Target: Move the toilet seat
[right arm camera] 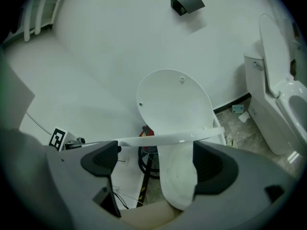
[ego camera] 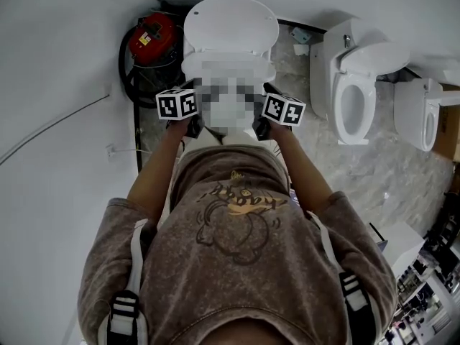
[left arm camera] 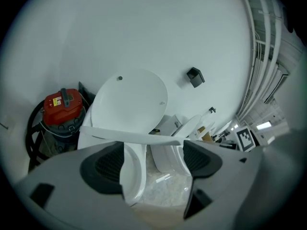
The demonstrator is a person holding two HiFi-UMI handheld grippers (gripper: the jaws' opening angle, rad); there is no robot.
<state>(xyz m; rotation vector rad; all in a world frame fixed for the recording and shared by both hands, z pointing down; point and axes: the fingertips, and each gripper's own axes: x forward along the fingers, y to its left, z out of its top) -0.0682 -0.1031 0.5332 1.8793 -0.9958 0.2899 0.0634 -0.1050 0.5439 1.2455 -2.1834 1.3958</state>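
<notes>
The left tongs [left arm camera: 152,150] stand wide open, their dark pads well apart and pressing on nothing. The thin white front edge of the toilet seat [left arm camera: 134,136] runs crosswise just over both tips, seen edge-on and slightly tilted. Whether it rests on the tips cannot be told. The right tongs [right arm camera: 156,150] are just as wide open, and the same seat edge crosses their tips from side to side. So the seat sits partly raised, apart from the bowl [left arm camera: 135,174], whose white rim shows below in the gap between each pair of jaws. Behind the seat the round lid [left arm camera: 129,102] stands upright, close against the white wall [left arm camera: 144,32]. In the head view both tongs reach out side by side over the front of the toilet, and the person's arms [ego camera: 154,175] and chest close off the near side. On the left a red vacuum cleaner [ego camera: 152,38] with a black hose sits just beside the bowl, hard against the wall. On the right a strip of bare marbled floor [ego camera: 323,164] lies between this toilet and a second toilet [ego camera: 356,85], with a third toilet [ego camera: 424,110] beyond. A small black box [right arm camera: 187,3] is fixed high on the wall, well above the lid.
</notes>
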